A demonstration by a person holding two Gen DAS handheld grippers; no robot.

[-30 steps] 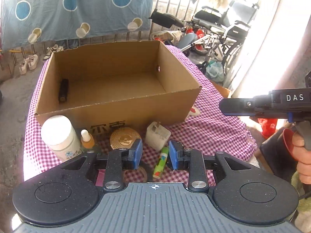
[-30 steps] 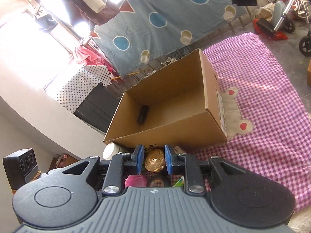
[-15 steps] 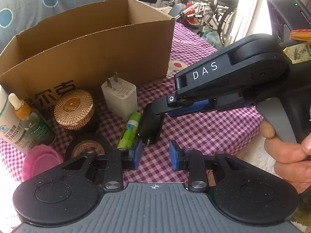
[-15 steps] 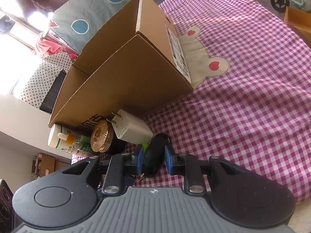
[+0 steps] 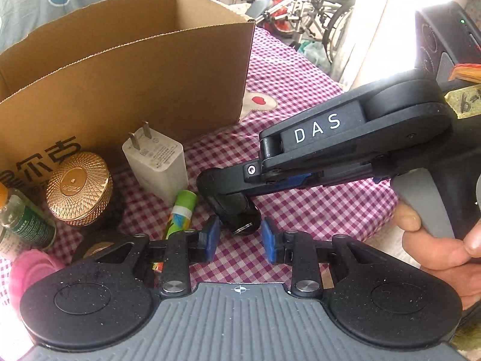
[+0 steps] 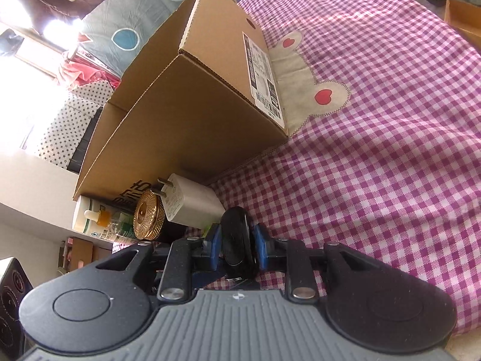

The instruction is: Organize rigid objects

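Looking along the left gripper (image 5: 240,237), its blue pads stand apart with nothing between them, hovering just above the checked cloth (image 5: 315,207). Right ahead of it the right gripper (image 5: 231,207) reaches in from the side, "DAS" printed white on its arm, its tips closed around a black key fob (image 5: 240,215) that lies on the cloth. Beside the fob are a green tube (image 5: 180,210), a white charger (image 5: 159,165) with small grey print too fine to read, a gold lidded jar (image 5: 79,188) with an embossed mark I can't make out, and a green-labelled dropper bottle (image 5: 25,225). Behind them stands the cardboard box (image 5: 135,69), large dark Chinese characters on its front wall.

From the right wrist, the fob (image 6: 239,240) sits clamped between the blue pads (image 6: 215,245), held across its narrow sides, and it looks to be still on or barely off the cloth. The box (image 6: 195,120) carries a white shipping label with a barcode, its text unreadable from here.

To do this well, I'd say lift straight up before swinging, since the charger (image 6: 192,201) is just beside the fob and easily knocked. A smooth rounded shell may slip, so the squeeze should hold firm until it is over the box's open top, then lower inside the walls before letting go
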